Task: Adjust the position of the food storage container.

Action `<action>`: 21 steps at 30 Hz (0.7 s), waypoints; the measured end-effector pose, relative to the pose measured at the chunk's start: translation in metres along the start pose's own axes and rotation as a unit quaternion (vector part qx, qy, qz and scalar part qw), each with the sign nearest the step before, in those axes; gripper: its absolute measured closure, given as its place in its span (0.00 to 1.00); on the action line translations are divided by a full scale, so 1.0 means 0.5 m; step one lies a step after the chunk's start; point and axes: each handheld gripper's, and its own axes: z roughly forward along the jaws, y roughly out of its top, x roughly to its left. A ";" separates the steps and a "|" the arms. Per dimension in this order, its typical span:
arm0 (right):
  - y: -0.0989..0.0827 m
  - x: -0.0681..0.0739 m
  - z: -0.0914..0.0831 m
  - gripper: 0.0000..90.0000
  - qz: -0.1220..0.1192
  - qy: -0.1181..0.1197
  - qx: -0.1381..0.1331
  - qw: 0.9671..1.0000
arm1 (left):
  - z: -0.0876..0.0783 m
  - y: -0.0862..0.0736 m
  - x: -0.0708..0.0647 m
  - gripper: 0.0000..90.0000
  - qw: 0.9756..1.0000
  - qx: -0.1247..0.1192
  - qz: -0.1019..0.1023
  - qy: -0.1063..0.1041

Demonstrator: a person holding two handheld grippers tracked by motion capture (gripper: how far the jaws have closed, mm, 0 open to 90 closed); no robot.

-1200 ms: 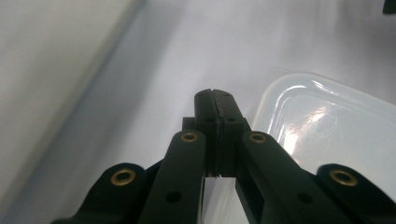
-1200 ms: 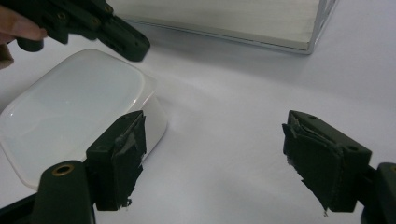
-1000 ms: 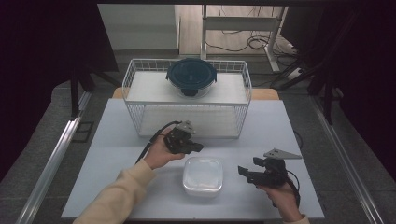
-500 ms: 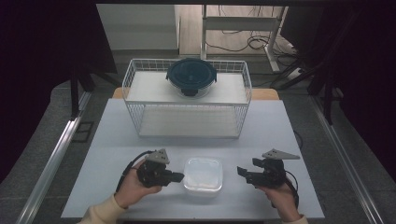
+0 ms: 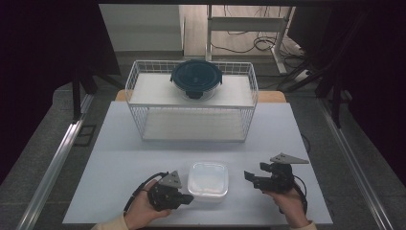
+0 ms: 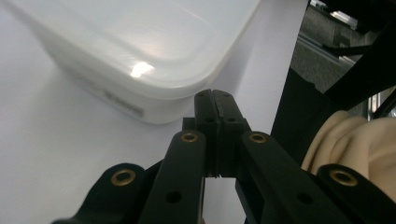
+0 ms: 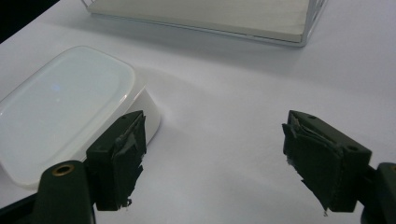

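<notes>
Near the front edge of the counter (image 5: 119, 158), about midway along it, sits a white lidded container (image 5: 208, 179), square with rounded corners, flat on the pale surface and closed by a smooth, glossy lid. It looks like light, stiff plastic, probably empty or nearly so, and the slick lid and rounded walls give little purchase from above; the better hold is likely across two opposite side walls, or under the lid's rim, where the lip offers an edge. A squeeze that is too hard could flex the walls or pop the lid. The left hand-held gripper (image 5: 187, 198) lies just beside the container's left front corner, its jaws pressed fully together with nothing between them, the tips pointing at the wall in the left gripper view (image 6: 214, 100). The right hand-held gripper (image 5: 250, 177) hovers to the container's right, a little apart from it, jaws spread wide and empty, one pad near the container's corner in the right gripper view (image 7: 212, 158). Farther back, toward the rear edge of the counter, stands a white wire rack (image 5: 191, 112) with a round dark-lidded container (image 5: 196, 79) on its upper shelf, well apart from both hands.
</notes>
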 end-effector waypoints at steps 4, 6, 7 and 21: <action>0.000 -0.001 0.000 0.23 0.002 -0.002 0.000 1.000 | 0.014 0.008 -0.003 1.00 1.000 0.006 0.004 0.002; 0.000 -0.002 0.000 0.24 0.004 -0.002 0.001 1.000 | 0.019 0.011 -0.002 1.00 1.000 0.007 0.002 -0.002; 0.000 -0.002 0.000 0.24 0.004 -0.002 0.001 1.000 | 0.022 0.013 -0.002 1.00 1.000 0.008 0.003 -0.002; 0.001 -0.002 -0.005 0.24 0.002 -0.006 -0.007 1.000 | 0.015 0.026 0.049 1.00 0.999 0.010 -0.023 0.035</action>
